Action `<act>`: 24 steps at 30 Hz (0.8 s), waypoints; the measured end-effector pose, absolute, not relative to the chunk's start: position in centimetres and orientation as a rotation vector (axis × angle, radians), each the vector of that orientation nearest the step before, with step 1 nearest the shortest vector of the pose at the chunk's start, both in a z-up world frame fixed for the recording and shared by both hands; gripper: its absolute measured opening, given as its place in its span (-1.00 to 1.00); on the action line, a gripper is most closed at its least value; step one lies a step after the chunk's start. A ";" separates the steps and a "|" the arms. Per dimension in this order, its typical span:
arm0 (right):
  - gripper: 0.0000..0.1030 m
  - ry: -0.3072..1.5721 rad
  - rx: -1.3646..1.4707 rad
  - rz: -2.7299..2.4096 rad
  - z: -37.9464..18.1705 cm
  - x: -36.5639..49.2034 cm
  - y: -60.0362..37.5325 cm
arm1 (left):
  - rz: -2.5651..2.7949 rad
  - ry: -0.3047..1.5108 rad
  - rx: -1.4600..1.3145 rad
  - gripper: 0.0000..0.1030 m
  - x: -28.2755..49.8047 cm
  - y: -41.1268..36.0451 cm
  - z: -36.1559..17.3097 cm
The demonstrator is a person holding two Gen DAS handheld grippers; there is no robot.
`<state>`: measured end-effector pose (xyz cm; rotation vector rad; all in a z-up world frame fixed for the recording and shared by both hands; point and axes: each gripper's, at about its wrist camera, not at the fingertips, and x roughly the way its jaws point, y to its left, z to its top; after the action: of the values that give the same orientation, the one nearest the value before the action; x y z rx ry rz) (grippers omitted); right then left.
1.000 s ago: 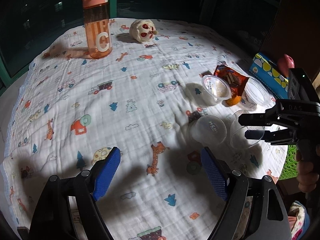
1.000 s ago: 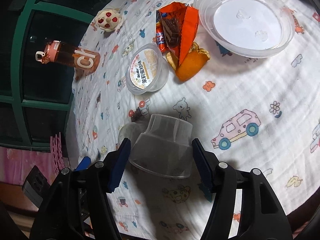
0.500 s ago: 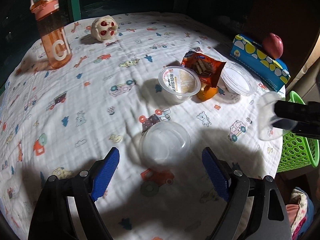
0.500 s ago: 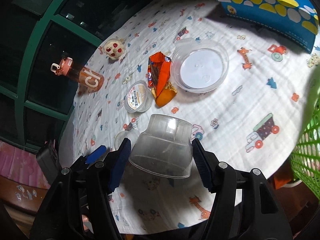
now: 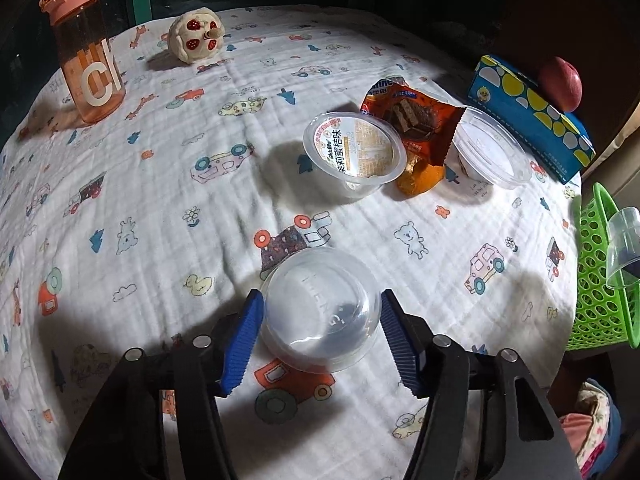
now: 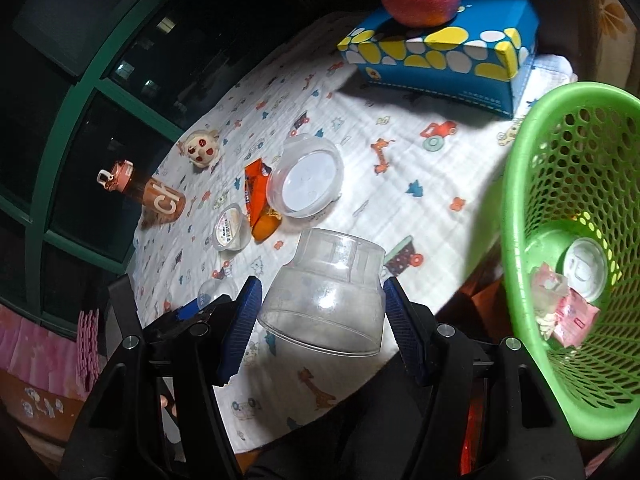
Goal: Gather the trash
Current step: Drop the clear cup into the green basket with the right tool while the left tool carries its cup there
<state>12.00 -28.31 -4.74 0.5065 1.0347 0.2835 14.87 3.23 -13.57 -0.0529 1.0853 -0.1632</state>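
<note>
My right gripper (image 6: 320, 320) is shut on a clear plastic cup (image 6: 326, 296) and holds it in the air beside the green mesh basket (image 6: 520, 216); the cup also shows at the right edge of the left wrist view (image 5: 622, 248). My left gripper (image 5: 320, 336) is open, its blue pads on either side of an upturned clear plastic cup (image 5: 320, 312) standing on the tablecloth. Further back lie a sealed jelly cup (image 5: 354, 152), an orange snack wrapper (image 5: 416, 120), orange peel (image 5: 420, 174) and a clear lidded bowl (image 5: 490, 152).
The green basket (image 5: 600, 272) hangs off the table's right edge and holds a can and pink wrappers (image 6: 568, 300). An orange water bottle (image 5: 86, 52), a round toy (image 5: 196, 36), a blue tissue box (image 5: 528, 116) and an apple (image 5: 560, 82) stand at the back.
My left gripper has moved forward until its open pads flank the upturned cup. My right gripper has carried its cup right, off the table toward the basket.
</note>
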 end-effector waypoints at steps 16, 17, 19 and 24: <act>0.22 0.942 0.507 0.086 -3.9 9.0 -37.3 | -0.312 0.986 -0.021 0.09 13.6 -2.9 -8.1; 0.22 0.940 0.507 0.074 -4.0 8.8 -37.9 | -0.328 0.981 -0.017 0.09 13.6 -3.5 -7.7; 0.22 0.937 0.502 0.046 -4.1 8.5 -38.9 | -0.359 0.970 -0.004 0.09 13.5 -5.0 -6.8; 0.22 0.926 0.458 -0.023 -4.4 7.8 -41.1 | -0.418 0.942 0.036 0.09 13.6 -8.3 -5.1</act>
<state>7.82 -41.06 -4.36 0.4582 0.9259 -0.0230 13.56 -8.29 -5.11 0.0356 0.9416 -0.4178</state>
